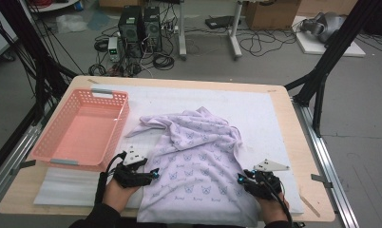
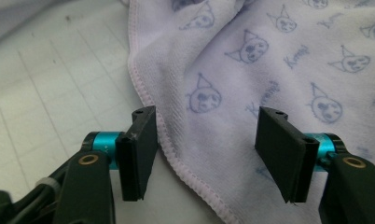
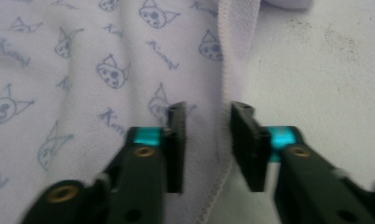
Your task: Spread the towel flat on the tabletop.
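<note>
Lilac towel, high view: a printed towel (image 1: 198, 166) lies rumpled over the middle of the white mat (image 1: 255, 109), its near end hanging to the table's front edge at 6 o'clock.
Hands, high view: the left gripper (image 1: 153, 175) sits at the towel's 9 o'clock edge and the right gripper (image 1: 240, 179) at its 3 o'clock edge, each pointing inward at the cloth.
Basket, high view: the pink basket (image 1: 120, 118) stands on the table at about 10 o'clock from the towel, just beside its far corner; nothing lies inside it.
Left gripper view: jaws stand well apart, straddling the stitched hem (image 2: 176, 158); the left pad is over bare mat, the right over cloth, neither pressing.
Right gripper view: jaws stand a narrow gap apart with the towel's hem (image 3: 218, 140) running up between them; the picture is blurred, and the pads look not quite on the fabric.
Step in hand: judged as taking hold of both side edges to fold or lift the towel.
Next move: calls for closing both pairs of jaws squarely on the hems, low enough to catch the cloth, before raising the hands together.
</note>
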{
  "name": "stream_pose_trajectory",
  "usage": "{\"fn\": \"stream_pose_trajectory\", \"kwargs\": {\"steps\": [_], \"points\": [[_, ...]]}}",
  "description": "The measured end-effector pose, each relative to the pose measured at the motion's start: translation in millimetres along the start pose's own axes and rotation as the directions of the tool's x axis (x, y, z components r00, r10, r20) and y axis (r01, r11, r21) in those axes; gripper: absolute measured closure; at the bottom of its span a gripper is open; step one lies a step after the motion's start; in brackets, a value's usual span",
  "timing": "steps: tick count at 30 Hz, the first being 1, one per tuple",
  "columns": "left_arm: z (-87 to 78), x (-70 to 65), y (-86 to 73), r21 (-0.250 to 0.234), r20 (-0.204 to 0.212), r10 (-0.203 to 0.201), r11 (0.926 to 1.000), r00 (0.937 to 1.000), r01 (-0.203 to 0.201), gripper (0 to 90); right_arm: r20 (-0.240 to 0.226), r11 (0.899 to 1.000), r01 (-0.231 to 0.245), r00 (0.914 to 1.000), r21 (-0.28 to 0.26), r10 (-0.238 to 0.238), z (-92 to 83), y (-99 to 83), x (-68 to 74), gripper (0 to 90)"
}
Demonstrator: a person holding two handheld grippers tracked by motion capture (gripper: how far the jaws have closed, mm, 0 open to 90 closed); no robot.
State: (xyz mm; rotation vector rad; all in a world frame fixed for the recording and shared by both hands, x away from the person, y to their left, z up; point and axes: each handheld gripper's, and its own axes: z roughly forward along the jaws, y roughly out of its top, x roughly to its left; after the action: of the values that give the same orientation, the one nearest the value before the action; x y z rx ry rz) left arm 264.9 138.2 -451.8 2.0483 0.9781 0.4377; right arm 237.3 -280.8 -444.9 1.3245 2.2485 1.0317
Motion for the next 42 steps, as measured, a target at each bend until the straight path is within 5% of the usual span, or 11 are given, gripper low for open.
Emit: {"fn": "stream_pose_trajectory", "kwargs": {"steps": [2, 4, 5, 7, 12, 19, 23, 24, 29, 32, 42], "points": [[-0.8, 1.0, -0.2, -0.001, 0.011, 0.015, 0.9999, 0.9998, -0.015, 51.2, -0.008, 1.000, 0.004, 1.0000, 0.002, -0.004, -1.7, -1.4, -0.3, 85.4], [-3.7, 1.6, -1.3, -0.008, 0.055, 0.036, 0.9993, 0.9978, -0.036, 79.8, -0.016, 1.000, 0.012, 0.9998, 0.004, -0.012, -3.2, -2.1, -1.0, 86.1], [-4.9, 0.0, -2.3, -0.010, 0.066, 0.049, 0.9988, 0.9966, -0.049, 83.7, -0.020, 1.000, 0.010, 0.9998, 0.007, -0.010, -4.4, -2.8, -0.7, 86.1], [-7.9, -2.4, -3.4, -0.001, 0.064, 0.036, 0.9993, 0.9973, -0.036, 84.7, -0.025, 1.000, 0.008, 0.9997, 0.008, -0.008, -5.7, -3.8, -0.6, 86.2], [-27.2, -1.7, -14.5, 0.032, 0.136, -0.015, 0.9994, 0.9907, 0.011, 84.8, -0.064, 0.999, 0.011, 0.9979, 0.042, -0.008, -18.1, -11.4, 2.2, 86.2], [-40.3, -9.2, -21.3, 0.050, 0.188, -0.010, 0.9988, 0.9821, 0.001, 84.7, -0.116, 0.998, 0.013, 0.9933, 0.063, -0.005, -33.4, -23.9, 6.2, 86.1], [-40.9, -7.4, -18.8, 0.004, 0.177, -0.025, 0.9997, 0.9839, 0.025, 79.2, -0.111, 0.999, 0.015, 0.9938, 0.046, -0.010, -34.5, -22.2, 3.5, 82.9], [-40.2, -5.4, -17.8, -0.014, 0.168, -0.041, 0.9989, 0.9850, 0.044, 55.7, -0.103, 1.000, 0.000, 0.9947, 0.029, 0.003, -33.2, -20.4, 2.1, 75.9], [-38.4, 6.6, -12.4, -0.106, 0.145, -0.095, 0.9882, 0.9848, 0.111, 42.4, -0.086, 1.000, -0.014, 0.9962, -0.010, 0.013, -27.7, -16.8, -2.5, 62.7], [-33.0, 11.9, -6.3, -0.141, 0.147, -0.114, 0.9807, 0.9826, 0.135, 39.3, -0.074, 0.998, -0.031, 0.9969, -0.053, 0.027, -30.2, -14.4, -3.6, 59.2], [-4.4, 29.8, 16.4, -0.130, 0.110, -0.101, 0.9847, 0.9887, 0.115, 38.2, -0.042, 0.996, 0.011, 0.9990, -0.085, -0.015, -11.4, 10.0, -14.9, 56.1]]}}
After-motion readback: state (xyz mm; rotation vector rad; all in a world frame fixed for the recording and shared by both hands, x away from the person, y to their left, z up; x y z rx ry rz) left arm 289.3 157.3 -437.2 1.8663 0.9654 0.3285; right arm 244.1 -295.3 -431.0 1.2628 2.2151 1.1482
